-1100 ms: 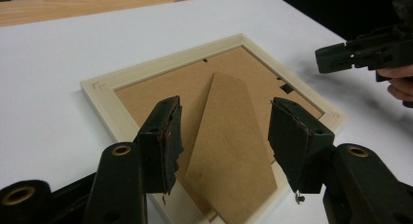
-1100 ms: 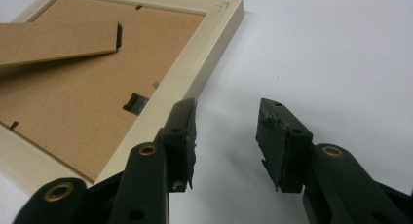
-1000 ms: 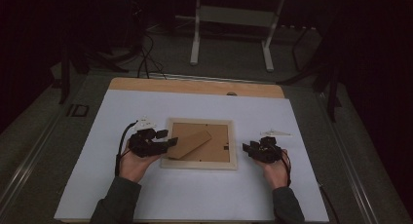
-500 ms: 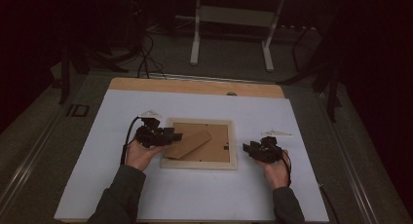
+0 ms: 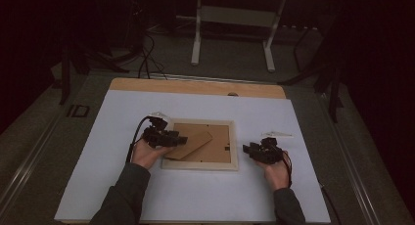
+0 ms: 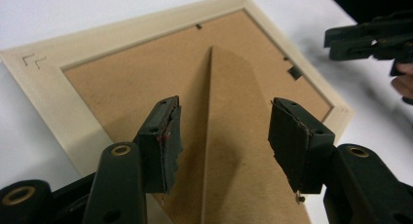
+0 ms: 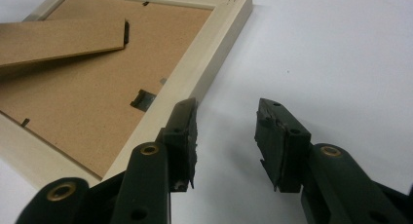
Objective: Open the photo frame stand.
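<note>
The left hand-held gripper point(image 6: 221, 136) hovers over the back of the picture frame point(image 5: 199, 145), its jaws spread to either side of the frame's fold-out stand point(image 6: 229, 136), having just been opening, with no pad pressing on it. The right hand-held gripper point(image 7: 226, 136) sits just beside the frame's right edge, jaws apart with bare surface between them, one jaw close against the frame's pale wooden border. The frame lies face down near the middle of the white counter point(image 5: 122, 195).
</note>
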A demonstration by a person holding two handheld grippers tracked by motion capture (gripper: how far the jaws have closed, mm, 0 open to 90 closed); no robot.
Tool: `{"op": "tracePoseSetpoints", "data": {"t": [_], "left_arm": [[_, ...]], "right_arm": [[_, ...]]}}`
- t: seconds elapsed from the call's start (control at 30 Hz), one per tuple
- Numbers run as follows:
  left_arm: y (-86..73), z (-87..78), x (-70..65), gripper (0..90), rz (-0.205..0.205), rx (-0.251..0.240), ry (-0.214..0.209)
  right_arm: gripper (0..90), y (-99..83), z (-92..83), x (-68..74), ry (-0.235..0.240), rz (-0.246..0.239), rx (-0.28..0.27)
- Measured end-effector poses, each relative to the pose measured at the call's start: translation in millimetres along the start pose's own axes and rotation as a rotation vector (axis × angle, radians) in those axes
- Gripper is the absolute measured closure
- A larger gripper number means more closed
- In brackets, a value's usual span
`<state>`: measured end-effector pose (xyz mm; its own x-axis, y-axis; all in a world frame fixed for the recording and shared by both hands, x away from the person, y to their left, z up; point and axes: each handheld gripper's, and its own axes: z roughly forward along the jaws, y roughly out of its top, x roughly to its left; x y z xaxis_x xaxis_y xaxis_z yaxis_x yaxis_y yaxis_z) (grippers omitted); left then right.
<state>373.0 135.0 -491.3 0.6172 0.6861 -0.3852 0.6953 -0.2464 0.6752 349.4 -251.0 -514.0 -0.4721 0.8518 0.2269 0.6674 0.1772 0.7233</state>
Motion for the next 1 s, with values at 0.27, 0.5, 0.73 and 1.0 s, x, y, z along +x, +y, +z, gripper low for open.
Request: {"op": "tracePoseSetpoints", "data": {"t": [0.27,0.5,0.73,1.0], "left_arm": [[-0.4,9.5,2.4,43.5,-0.016,0.024,-0.038],[-0.7,19.5,-2.0,39.6,0.000,0.055,-0.055],[-1.8,26.4,-5.4,38.9,0.017,0.091,-0.070],[-3.0,30.9,-7.1,39.1,0.022,0.115,-0.079]], "right_arm": [[58.4,0.1,0.2,0.8,0.002,-0.004,0.004],[58.2,1.4,-0.7,1.7,0.008,-0.001,0.000],[58.2,0.7,0.6,2.0,0.009,-0.004,0.006],[58.2,1.2,2.3,4.4,0.016,-0.013,0.008]]}}
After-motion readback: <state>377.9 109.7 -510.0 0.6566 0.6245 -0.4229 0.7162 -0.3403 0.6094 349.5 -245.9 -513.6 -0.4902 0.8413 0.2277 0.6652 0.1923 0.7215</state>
